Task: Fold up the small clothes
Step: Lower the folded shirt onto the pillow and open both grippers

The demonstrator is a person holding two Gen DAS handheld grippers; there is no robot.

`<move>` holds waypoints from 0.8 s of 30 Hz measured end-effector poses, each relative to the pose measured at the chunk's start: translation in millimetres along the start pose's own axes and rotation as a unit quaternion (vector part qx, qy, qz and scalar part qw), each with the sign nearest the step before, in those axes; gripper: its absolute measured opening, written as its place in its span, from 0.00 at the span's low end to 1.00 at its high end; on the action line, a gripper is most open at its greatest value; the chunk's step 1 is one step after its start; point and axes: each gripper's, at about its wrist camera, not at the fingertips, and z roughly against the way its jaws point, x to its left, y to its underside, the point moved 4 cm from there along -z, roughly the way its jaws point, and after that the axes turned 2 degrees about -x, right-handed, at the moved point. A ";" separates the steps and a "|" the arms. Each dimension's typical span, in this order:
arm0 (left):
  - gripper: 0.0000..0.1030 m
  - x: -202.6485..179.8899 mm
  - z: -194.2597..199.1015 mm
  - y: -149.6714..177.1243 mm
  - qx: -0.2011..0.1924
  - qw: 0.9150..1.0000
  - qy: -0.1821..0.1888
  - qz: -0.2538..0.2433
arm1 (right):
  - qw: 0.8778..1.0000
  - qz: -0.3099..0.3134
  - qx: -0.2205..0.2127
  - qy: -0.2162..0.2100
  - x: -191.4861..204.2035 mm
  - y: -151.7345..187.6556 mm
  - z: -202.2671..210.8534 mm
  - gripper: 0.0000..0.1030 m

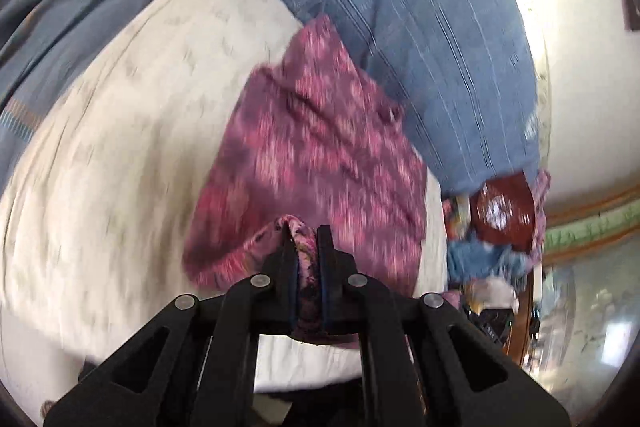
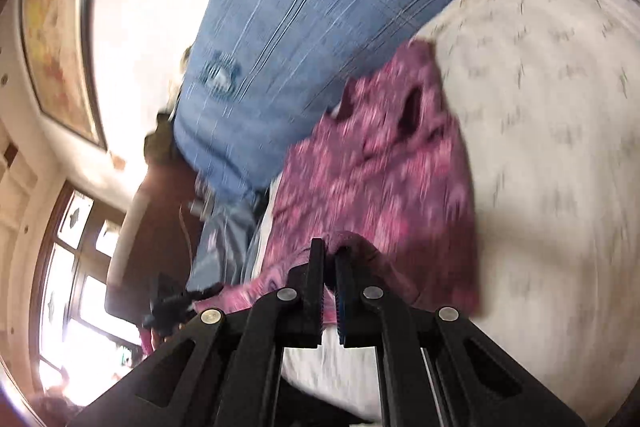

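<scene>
We see a small pink-and-purple patterned garment point(image 1: 320, 131) lying on a cream bedspread point(image 1: 120, 131), and we take that bedspread as our landmark. The garment sits toward the bedspread's edge that borders a blue checked cover point(image 1: 420, 39), with its far end touching that cover.

Our left tool point(image 1: 307, 233) is clamped on a bunched fold of the garment's near edge; the cloth is pinched between the two black fingers and fills the narrow gap between them. The fold rises off the bedspread at the grip, while the rest of the garment spreads away from it over the cream cloth.

Our right tool point(image 2: 329, 251) is likewise closed on the garment point(image 2: 380, 163), its fingertips nipping a raised ridge of the near edge, with the fingers nearly together. From this view the garment again lies between the bedspread point(image 2: 540, 131) and the blue cover point(image 2: 304, 11), overlapping the bedspread's edge.

Both views are smeared by motion blur, so the garment's exact shape is hard to make out; a dark opening shows in its far part in the right view.

Beyond the bedspread's corner, past the blue cover, we see a jumble of other cloth point(image 1: 488, 255), too blurred to name.
</scene>
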 end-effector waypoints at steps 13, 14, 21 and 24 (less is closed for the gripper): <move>0.06 -53.4 -110.5 -118.6 -0.032 0.998 -0.030 -0.044 | 0.996 -0.066 -0.058 0.030 -49.9 -122.3 -80.5 0.05; 0.06 -48.7 -124.3 -129.9 -0.029 0.998 -0.039 -0.034 | 0.995 -0.078 -0.060 0.032 -56.8 -128.8 -85.0 0.10; 0.15 -20.1 -166.8 -144.9 0.042 0.999 -0.026 -0.022 | 0.989 -0.129 -0.053 0.041 -82.0 -135.7 -97.1 0.14; 0.54 -27.6 -147.2 -140.1 0.023 0.999 0.006 -0.042 | 0.995 -0.089 -0.048 0.018 -66.2 -129.1 -86.5 0.45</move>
